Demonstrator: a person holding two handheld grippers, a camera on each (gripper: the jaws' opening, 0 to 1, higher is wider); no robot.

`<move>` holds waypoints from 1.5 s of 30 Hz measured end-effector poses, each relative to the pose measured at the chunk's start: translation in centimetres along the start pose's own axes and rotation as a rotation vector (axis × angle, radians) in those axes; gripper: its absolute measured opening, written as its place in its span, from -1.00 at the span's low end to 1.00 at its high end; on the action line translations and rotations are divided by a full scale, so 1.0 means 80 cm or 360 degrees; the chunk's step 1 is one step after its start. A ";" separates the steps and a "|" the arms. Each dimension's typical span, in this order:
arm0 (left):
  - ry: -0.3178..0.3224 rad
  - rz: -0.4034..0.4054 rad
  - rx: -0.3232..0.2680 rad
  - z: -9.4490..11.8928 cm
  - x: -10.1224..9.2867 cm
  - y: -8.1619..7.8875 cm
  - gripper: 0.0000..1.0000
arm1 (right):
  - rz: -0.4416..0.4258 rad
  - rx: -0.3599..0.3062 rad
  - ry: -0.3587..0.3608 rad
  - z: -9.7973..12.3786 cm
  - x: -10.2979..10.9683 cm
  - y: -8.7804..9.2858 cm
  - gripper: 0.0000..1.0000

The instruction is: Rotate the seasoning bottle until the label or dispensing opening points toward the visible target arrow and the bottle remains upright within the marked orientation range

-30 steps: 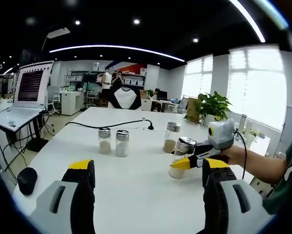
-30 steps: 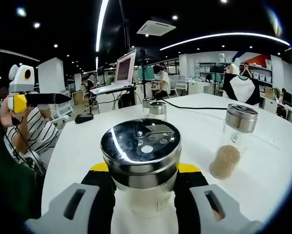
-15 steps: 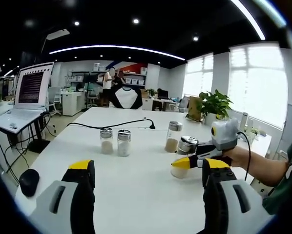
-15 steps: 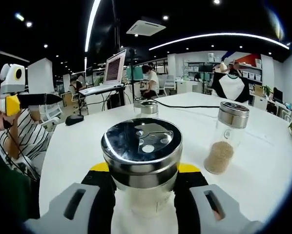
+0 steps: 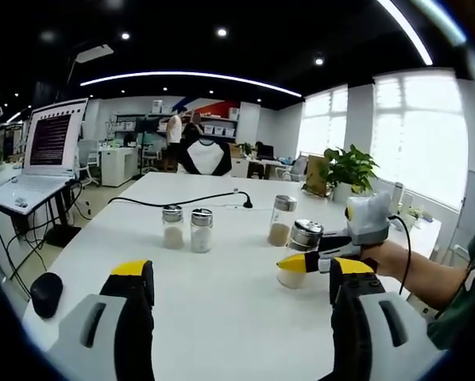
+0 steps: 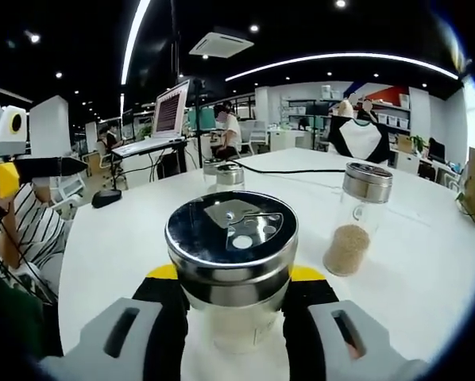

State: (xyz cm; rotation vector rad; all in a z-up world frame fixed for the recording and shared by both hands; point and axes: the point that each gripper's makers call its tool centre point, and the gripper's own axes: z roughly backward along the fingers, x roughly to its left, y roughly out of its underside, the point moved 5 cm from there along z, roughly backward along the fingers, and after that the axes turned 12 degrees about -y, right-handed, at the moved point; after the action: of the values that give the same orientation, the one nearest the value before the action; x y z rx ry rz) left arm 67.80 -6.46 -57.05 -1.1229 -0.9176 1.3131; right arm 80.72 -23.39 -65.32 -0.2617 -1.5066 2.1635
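Note:
A glass seasoning bottle [image 6: 231,262] with a steel shaker lid and pale powder stands between my right gripper's [image 6: 231,298] yellow-tipped jaws, which are shut on it. The lid's holes and flap face up and away. In the left gripper view the same bottle [image 5: 299,252] stands upright on the white table [image 5: 214,309], held by the right gripper [image 5: 313,263] coming in from the right. My left gripper [image 5: 241,286] hovers open above the table's near side, holding nothing.
A bottle of brown grains [image 6: 355,218] stands to the right of the held one. Two more bottles [image 5: 186,228] stand side by side mid-table, a black cable [image 5: 182,203] behind them. A mouse [image 5: 45,294] lies at the left edge. A laptop [image 5: 39,155] and people are beyond.
The right gripper has turned with the bottle; the background has slid left in its view and the lid's flap has rotated. The left gripper has stayed in place.

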 end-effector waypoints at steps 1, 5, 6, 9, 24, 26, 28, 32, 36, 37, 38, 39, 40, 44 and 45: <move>-0.0001 -0.0001 0.0000 0.000 0.000 0.000 0.93 | -0.0002 0.0000 0.0016 0.000 0.000 0.000 -0.12; 0.0009 -0.0002 -0.0002 -0.001 -0.002 -0.001 0.93 | -0.0023 0.0002 0.0058 -0.001 0.000 0.000 -0.12; 0.0011 -0.0003 -0.0004 -0.002 -0.003 -0.001 0.93 | -0.0028 0.0000 0.0070 -0.001 0.000 0.000 -0.12; 0.0014 0.0005 -0.0005 -0.003 -0.004 -0.001 0.93 | -0.0042 -0.0005 0.0106 -0.002 0.001 0.000 -0.12; -0.0051 -0.0010 -0.0018 0.001 0.005 -0.002 0.94 | -0.0099 0.0017 0.0232 -0.003 0.003 0.000 -0.11; -0.0041 -0.0009 -0.0011 0.001 0.004 0.000 0.94 | -0.0103 0.0019 0.0248 -0.003 0.003 0.000 -0.12; -0.0031 -0.0004 -0.0009 0.000 0.002 0.000 0.94 | -0.0115 0.0024 0.0269 -0.003 0.003 0.001 -0.12; -0.0024 -0.0001 -0.0010 0.000 0.000 0.000 0.94 | -0.0143 0.0036 0.0313 -0.004 0.005 0.000 -0.12; -0.0017 -0.0003 -0.0011 0.000 -0.001 -0.001 0.94 | -0.0157 0.0033 0.0356 -0.004 0.006 0.001 -0.12; -0.0017 -0.0002 -0.0011 0.000 -0.001 -0.001 0.94 | -0.0161 0.0030 0.0366 -0.004 0.006 0.001 -0.12; -0.0018 0.0000 -0.0012 0.000 -0.001 -0.001 0.94 | -0.0162 0.0031 0.0373 -0.004 0.006 0.001 -0.12; -0.0021 0.0000 -0.0012 0.000 0.000 -0.001 0.94 | -0.0167 0.0032 0.0382 -0.004 0.006 0.001 -0.12; -0.0024 0.0000 -0.0013 0.001 0.000 -0.002 0.94 | -0.0170 0.0032 0.0387 -0.004 0.006 0.001 -0.12; -0.0028 0.0004 -0.0013 0.001 0.001 -0.001 0.93 | -0.0178 0.0034 0.0401 -0.004 0.006 0.001 -0.12; -0.0027 0.0005 -0.0012 0.001 0.001 -0.001 0.93 | -0.0178 0.0034 0.0400 -0.004 0.006 0.001 -0.11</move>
State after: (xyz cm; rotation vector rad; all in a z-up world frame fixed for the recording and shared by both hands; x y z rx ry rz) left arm 67.72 -6.40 -56.95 -1.1210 -0.9340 1.3243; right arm 80.43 -22.91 -65.48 -0.4154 -1.3246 1.9753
